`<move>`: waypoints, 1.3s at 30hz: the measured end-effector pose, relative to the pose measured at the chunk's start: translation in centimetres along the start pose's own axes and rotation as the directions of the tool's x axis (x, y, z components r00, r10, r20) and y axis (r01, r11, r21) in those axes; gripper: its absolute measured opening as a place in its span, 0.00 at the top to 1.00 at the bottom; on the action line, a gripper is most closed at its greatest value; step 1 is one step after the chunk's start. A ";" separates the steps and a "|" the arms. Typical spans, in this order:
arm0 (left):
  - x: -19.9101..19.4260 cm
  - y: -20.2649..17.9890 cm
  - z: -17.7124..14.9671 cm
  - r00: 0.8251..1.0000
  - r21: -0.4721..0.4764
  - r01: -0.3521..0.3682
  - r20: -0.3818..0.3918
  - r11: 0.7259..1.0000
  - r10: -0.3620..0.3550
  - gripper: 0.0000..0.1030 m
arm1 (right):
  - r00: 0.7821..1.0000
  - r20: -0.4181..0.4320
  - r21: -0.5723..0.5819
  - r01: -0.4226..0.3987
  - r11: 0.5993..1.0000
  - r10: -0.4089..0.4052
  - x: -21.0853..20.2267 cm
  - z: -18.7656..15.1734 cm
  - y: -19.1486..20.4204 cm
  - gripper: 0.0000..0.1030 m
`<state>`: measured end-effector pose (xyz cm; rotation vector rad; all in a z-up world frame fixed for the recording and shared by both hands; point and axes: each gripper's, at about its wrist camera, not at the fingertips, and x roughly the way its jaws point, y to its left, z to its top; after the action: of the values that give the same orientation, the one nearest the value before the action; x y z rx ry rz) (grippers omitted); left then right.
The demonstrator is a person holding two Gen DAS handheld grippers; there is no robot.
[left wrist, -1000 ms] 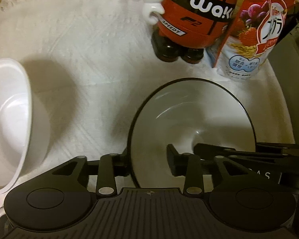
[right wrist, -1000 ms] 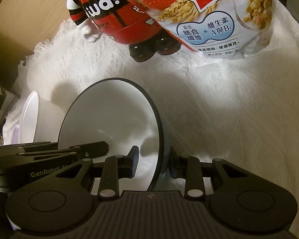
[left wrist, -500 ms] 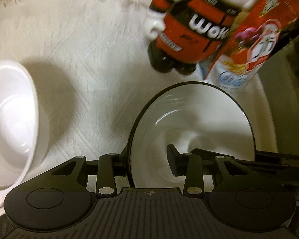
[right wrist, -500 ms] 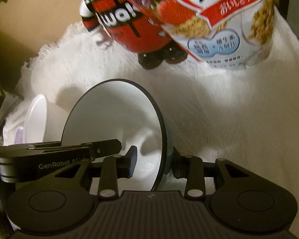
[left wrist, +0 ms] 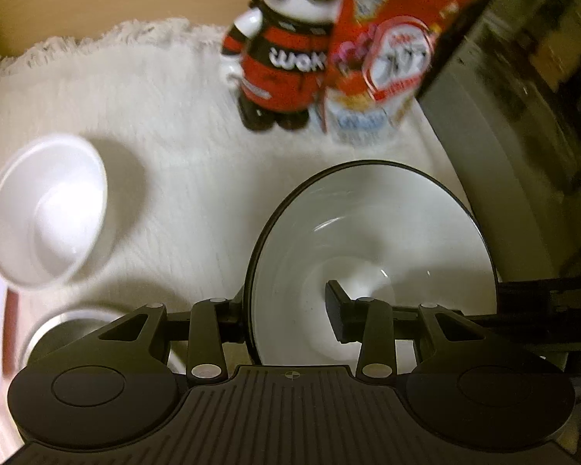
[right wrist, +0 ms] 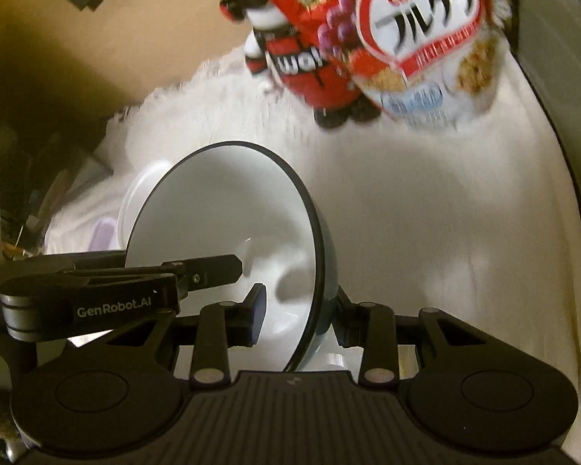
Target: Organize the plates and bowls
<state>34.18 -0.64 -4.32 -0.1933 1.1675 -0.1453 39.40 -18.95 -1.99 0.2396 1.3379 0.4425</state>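
Observation:
A white bowl with a dark rim (left wrist: 372,240) is held by both grippers, raised above the white cloth. My left gripper (left wrist: 286,310) is shut on its left rim, one finger inside and one outside. My right gripper (right wrist: 298,310) is shut on the opposite rim of the same bowl (right wrist: 220,213). Each gripper shows in the other's view, reaching in from the side. A plain white bowl (left wrist: 46,209) stands on the cloth to the left, and it also shows behind the held bowl in the right wrist view (right wrist: 139,190).
A red and black mascot bottle (left wrist: 282,58) and a red cereal bag (left wrist: 383,66) stand at the back of the white cloth (left wrist: 166,124). A round dark-bottomed dish (left wrist: 62,329) lies below the left gripper. A grey ledge (left wrist: 495,147) borders the cloth on the right.
Both grippers have risen and pulled back with the dark-rimmed bowl. The bottle, bag and white bowl now look farther away, and more of the cloth's far edge shows.

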 end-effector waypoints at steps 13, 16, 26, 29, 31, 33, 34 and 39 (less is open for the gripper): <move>2.8 -0.3 -5.9 0.996 0.042 0.023 -0.087 0.999 -0.020 0.69 | 0.994 -0.100 0.095 0.050 0.994 -0.041 2.3 -7.3 -2.9 0.65; 2.7 0.4 -6.2 0.995 0.023 0.035 -0.093 0.999 -0.033 0.75 | 0.996 -0.058 0.064 0.079 0.995 -0.075 2.2 -7.4 -2.5 0.65; 1.4 1.1 -6.8 0.996 -0.005 0.059 -0.071 0.998 -0.059 0.77 | 0.981 0.006 -0.044 0.192 0.980 -0.192 2.8 -7.7 -1.1 0.65; 1.4 1.3 -6.8 0.996 -0.014 0.063 -0.067 0.998 -0.064 0.78 | 0.979 0.017 -0.037 0.205 0.978 -0.205 2.6 -7.7 -0.9 0.65; 1.4 1.3 -6.7 0.996 -0.018 0.065 -0.061 0.998 -0.066 0.78 | 0.979 0.018 -0.030 0.204 0.978 -0.204 2.5 -7.7 -0.9 0.65; 1.2 1.4 -6.6 0.997 -0.020 0.062 -0.053 0.998 -0.063 0.78 | 0.979 0.019 -0.021 0.203 0.979 -0.203 2.4 -7.8 -0.9 0.65; 1.1 1.4 -6.6 0.997 -0.019 0.058 -0.046 0.998 -0.059 0.78 | 0.979 0.020 -0.019 0.204 0.979 -0.204 2.4 -7.8 -0.9 0.65; -0.1 1.7 -6.2 0.998 -0.023 0.056 -0.005 0.998 -0.056 0.79 | 0.975 0.040 -0.018 0.220 0.975 -0.219 1.7 -7.7 -0.7 0.65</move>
<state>28.43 0.57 -6.97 -0.2456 1.1703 -0.1820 32.35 -19.44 -5.46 0.0793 1.3047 0.2654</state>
